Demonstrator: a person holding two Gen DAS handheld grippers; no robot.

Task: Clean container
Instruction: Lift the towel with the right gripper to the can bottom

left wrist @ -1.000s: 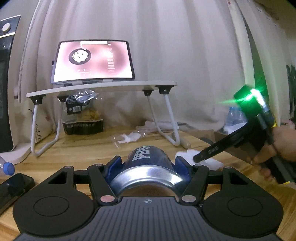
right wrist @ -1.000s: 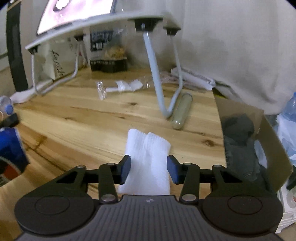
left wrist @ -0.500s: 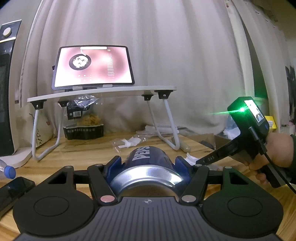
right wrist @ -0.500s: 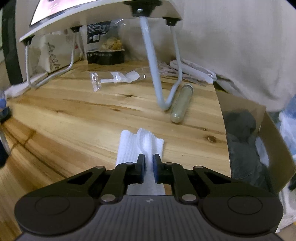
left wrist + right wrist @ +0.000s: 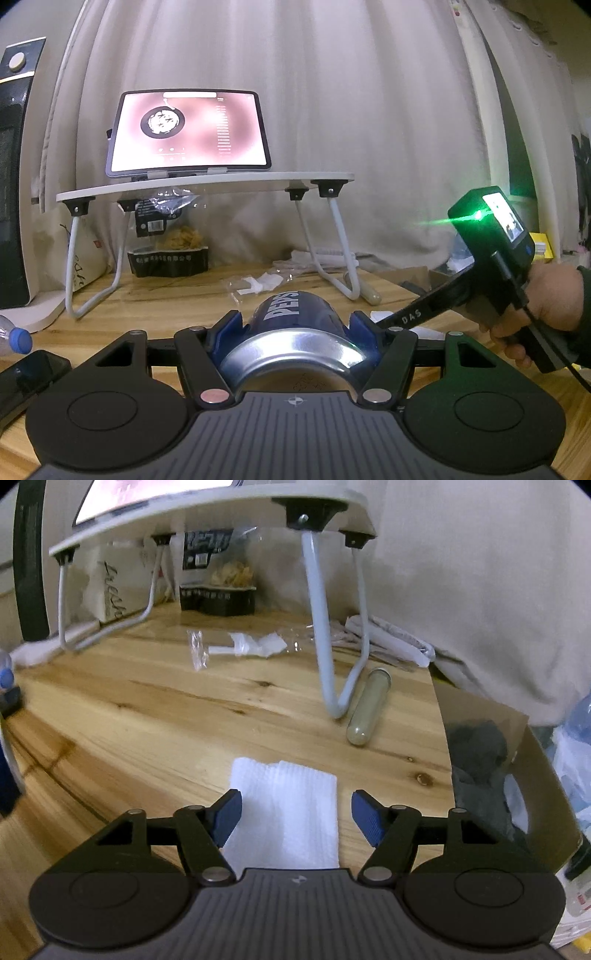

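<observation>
My left gripper (image 5: pixel 295 326) is shut on a blue Pepsi can (image 5: pixel 295 317), held on its side with the silver bottom rim toward the camera, above the wooden table. My right gripper (image 5: pixel 295 818) is open, its blue pads on either side of a folded white paper towel (image 5: pixel 284 812) that lies flat on the table (image 5: pixel 166 716). In the left wrist view the right gripper's body shows at the right, with a green light, and a corner of the towel (image 5: pixel 380 315) lies under it.
A white lap desk (image 5: pixel 207 184) with a lit tablet (image 5: pixel 186 134) stands at the back. A snack bag (image 5: pixel 218 587), plastic wrappers (image 5: pixel 240 648) and a capsule-shaped tube (image 5: pixel 367 712) lie near its legs. A cardboard box (image 5: pixel 517 775) is at the right edge. A phone (image 5: pixel 26 376) and bottle (image 5: pixel 14 338) lie left.
My right gripper shut on the towel half a second ago and has now opened wide, leaving the towel flat on the table. My left gripper still holds the can.
</observation>
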